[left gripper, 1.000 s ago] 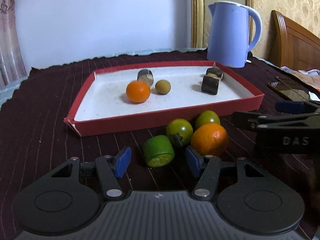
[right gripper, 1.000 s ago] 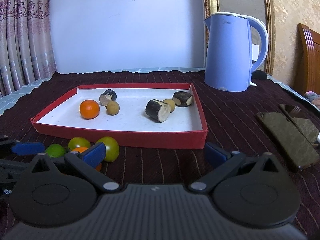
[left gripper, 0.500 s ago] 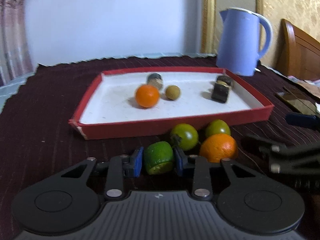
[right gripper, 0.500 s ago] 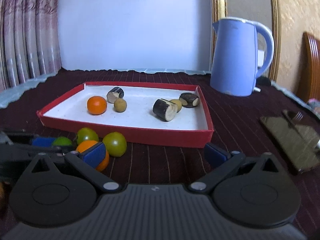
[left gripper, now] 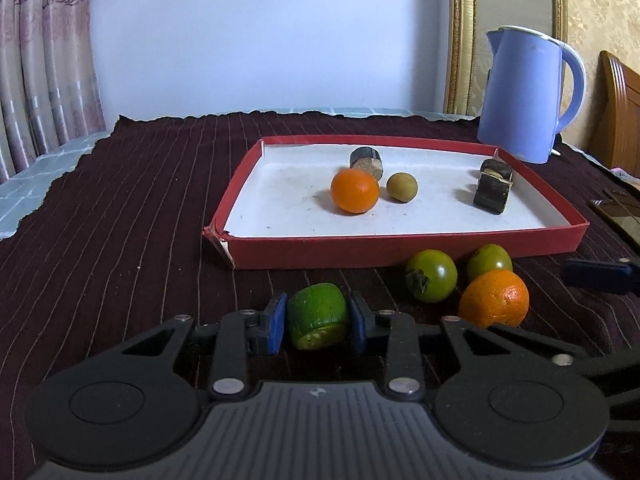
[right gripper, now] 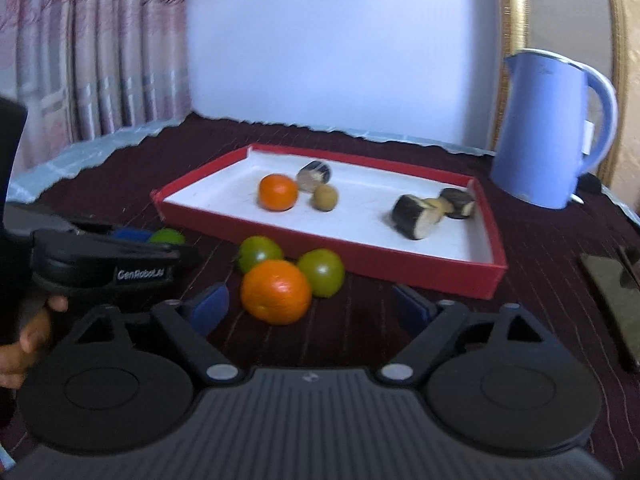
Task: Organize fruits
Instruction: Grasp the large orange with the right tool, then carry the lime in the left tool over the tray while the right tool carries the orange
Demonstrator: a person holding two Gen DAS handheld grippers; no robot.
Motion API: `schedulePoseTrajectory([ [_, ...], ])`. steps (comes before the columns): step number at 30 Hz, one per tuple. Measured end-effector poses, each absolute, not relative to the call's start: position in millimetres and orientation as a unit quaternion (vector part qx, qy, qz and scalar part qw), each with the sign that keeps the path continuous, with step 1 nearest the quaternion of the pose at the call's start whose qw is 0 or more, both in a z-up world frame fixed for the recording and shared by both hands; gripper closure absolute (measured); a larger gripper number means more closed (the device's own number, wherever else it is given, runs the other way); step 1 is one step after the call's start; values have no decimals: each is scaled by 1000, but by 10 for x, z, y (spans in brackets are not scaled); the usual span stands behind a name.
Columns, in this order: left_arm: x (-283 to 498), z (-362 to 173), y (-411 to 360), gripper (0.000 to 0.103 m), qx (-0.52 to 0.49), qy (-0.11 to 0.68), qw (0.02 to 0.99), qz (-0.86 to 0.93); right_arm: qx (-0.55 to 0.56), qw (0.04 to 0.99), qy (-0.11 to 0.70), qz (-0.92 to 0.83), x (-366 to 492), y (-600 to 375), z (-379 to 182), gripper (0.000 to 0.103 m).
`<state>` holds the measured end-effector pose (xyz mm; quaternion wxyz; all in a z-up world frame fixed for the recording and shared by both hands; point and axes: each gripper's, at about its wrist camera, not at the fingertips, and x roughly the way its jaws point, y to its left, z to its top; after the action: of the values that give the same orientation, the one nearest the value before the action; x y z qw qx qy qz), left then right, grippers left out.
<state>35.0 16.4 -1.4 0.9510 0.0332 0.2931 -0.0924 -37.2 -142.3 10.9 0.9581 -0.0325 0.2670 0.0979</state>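
our left tool (left gripper: 317,322) pinches the lime (left gripper: 317,316) on the desk, short of the red tray (left gripper: 400,246). right tool (right gripper: 308,306) closing, still spread; orange (right gripper: 276,292) dead ahead between its pads, untouched.

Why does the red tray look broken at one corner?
The red tray is torn at its near left corner: the wall has split and white card shows through. Otherwise, three fruits lie outside it on the cloth, and the left gripper is shut on a cut lime.
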Motion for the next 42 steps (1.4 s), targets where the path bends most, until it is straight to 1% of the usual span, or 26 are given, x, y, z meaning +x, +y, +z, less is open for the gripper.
schedulePoseTrajectory([
  [1,348,-17,168,71,32,294,951,-93,-36,957,272,99,-344,-1393,98,22],
  [4,358,-25,184,71,28,299,949,-94,-43,953,285,95,-258,-1334,63,31],
  [5,360,-27,187,71,26,300,949,-94,-44,952,289,95,-238,-1319,51,37],
  [7,361,-30,183,71,28,300,949,-94,-43,950,293,99,-209,-1313,31,41],
  [8,359,-31,178,71,29,300,949,-94,-39,950,294,101,-201,-1310,29,45],
  [11,359,-32,173,71,32,300,949,-93,-36,949,295,102,-192,-1297,31,49],
  [17,366,-34,174,71,31,301,949,-93,-45,947,300,109,-189,-1203,17,49],
  [20,370,-35,179,71,29,301,948,-94,-42,948,298,102,-186,-1213,22,62],
  [23,373,-36,188,71,26,302,948,-95,-24,949,297,104,-210,-1286,27,63],
  [42,291,100,20,71,37,292,950,-106,3,962,266,62,-346,-1619,166,63],
])
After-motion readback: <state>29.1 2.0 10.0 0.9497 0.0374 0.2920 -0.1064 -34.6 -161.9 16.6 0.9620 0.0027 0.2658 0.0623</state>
